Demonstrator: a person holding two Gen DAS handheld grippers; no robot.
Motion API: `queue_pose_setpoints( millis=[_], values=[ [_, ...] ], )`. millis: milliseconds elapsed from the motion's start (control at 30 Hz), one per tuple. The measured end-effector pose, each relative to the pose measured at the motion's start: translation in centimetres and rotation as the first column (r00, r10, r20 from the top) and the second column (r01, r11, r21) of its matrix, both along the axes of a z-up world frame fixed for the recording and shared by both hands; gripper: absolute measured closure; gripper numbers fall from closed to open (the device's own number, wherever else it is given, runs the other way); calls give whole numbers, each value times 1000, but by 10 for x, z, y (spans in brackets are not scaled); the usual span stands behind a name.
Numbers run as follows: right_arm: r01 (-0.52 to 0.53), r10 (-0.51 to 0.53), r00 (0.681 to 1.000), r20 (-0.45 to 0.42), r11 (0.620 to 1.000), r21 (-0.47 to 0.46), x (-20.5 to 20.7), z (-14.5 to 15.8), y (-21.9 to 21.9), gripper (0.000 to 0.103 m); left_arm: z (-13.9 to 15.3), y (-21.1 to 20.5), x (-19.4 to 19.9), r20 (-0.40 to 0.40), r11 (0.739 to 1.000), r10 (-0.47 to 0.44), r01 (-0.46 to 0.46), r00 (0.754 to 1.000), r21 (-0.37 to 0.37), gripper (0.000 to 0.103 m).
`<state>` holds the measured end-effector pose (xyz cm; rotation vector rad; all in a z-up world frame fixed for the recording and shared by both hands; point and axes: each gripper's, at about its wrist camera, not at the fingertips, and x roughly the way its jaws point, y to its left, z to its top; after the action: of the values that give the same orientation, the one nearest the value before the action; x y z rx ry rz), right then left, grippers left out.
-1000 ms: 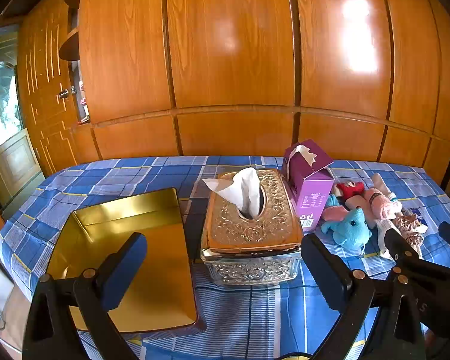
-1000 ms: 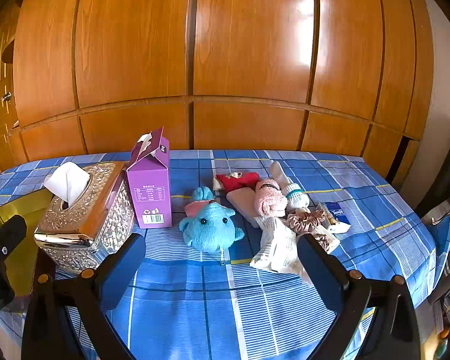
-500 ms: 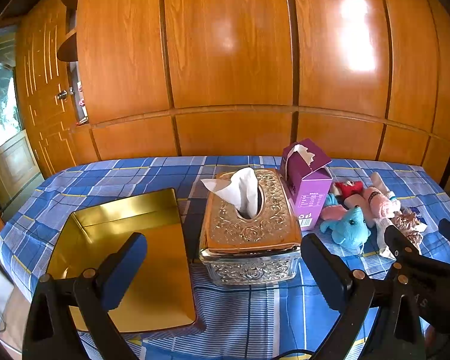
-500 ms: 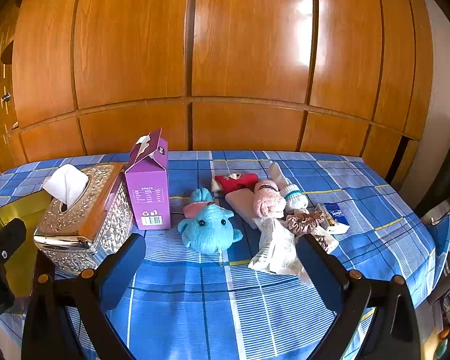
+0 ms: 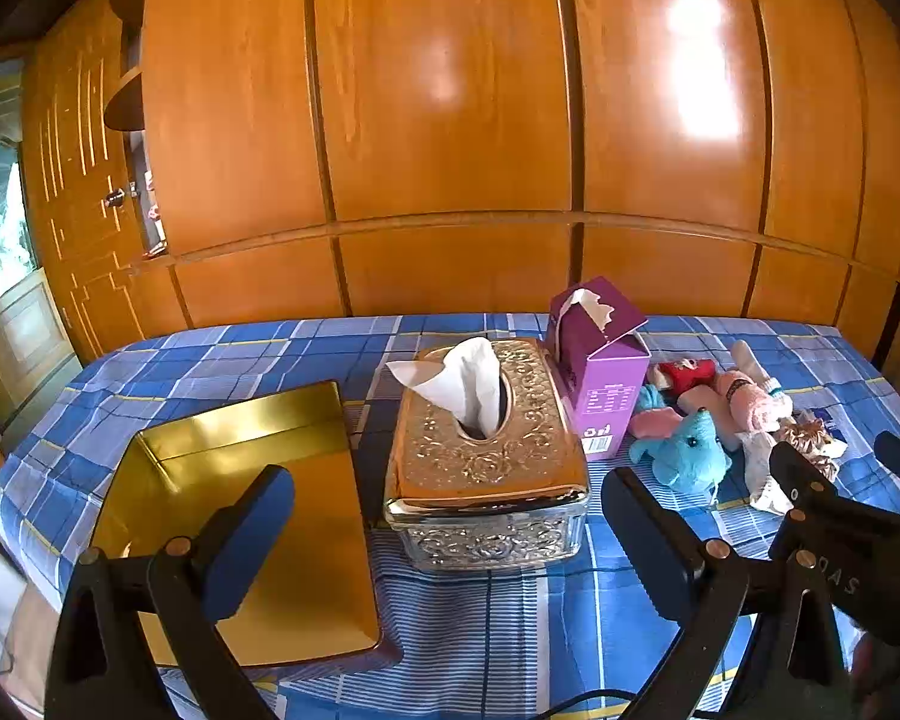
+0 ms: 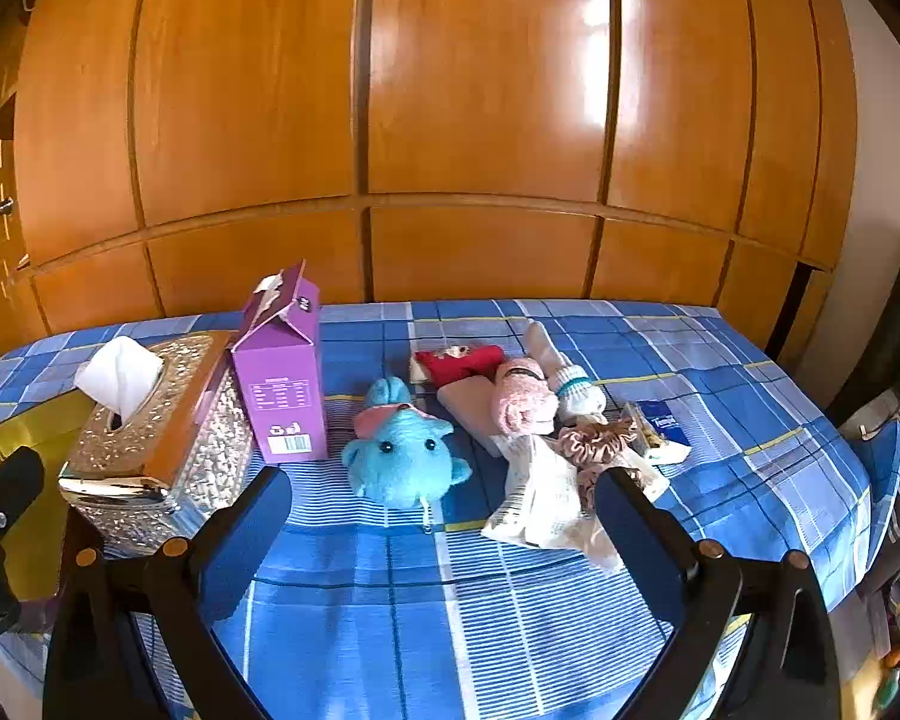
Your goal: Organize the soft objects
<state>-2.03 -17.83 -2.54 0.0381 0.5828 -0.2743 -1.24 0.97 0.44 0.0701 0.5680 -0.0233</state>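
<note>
My left gripper [image 5: 450, 516] hangs spread wide and empty over the blue cloth [image 5: 510, 630], with the tissue box [image 5: 486, 456] at 12 o'clock between its fingers and the gold tray [image 5: 240, 480] at 10. My right gripper [image 6: 444, 516] is spread just as wide, holding nothing. The blue toy [image 6: 402, 456] lies at its 12 o'clock, with the purple carton [image 6: 282, 390] at 11 and the pile of pink toy [image 6: 522, 402], scrunchie [image 6: 594, 438] and white cloth [image 6: 540, 498] at 1.

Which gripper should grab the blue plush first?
Right. The right gripper is open with the blue plush toy lying just ahead between its fingers. The left gripper, also open, faces the ornate tissue box, which blocks its path.
</note>
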Motion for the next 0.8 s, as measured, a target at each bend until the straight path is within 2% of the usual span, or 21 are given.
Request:
queue_pose_setpoints(
  millis=[133, 267, 400, 533, 633, 733, 800],
  values=[
    [23, -23, 1000, -5, 1000, 4, -2, -1, -14, 0, 1, -8, -1, 5, 998, -55, 55, 998, 3, 0],
    [76, -74, 996, -50, 997, 35, -6, -12, -45, 0, 3, -17, 2, -12, 981, -186, 185, 982, -67, 0],
    [136, -125, 982, -140, 988, 75, -12, -33, -83, 0, 3, -41, 12, -74, 961, -277, 275, 958, -37, 0],
    [188, -171, 963, -207, 980, 68, -26, -52, -115, 0, -6, -67, 26, -154, 928, -373, 367, 915, -71, 0],
    [226, -200, 951, -237, 970, 87, -35, -62, -131, 0, -18, -96, 35, -215, 897, -441, 439, 872, -57, 0],
    [255, -223, 939, -262, 962, 95, -40, -68, -143, 0, -27, -126, 44, -242, 864, -496, 500, 834, -49, 0],
    [268, -231, 935, -268, 957, 109, -40, -71, -149, 0, -31, -145, 51, -251, 854, -510, 519, 823, -35, 2]
  ],
)
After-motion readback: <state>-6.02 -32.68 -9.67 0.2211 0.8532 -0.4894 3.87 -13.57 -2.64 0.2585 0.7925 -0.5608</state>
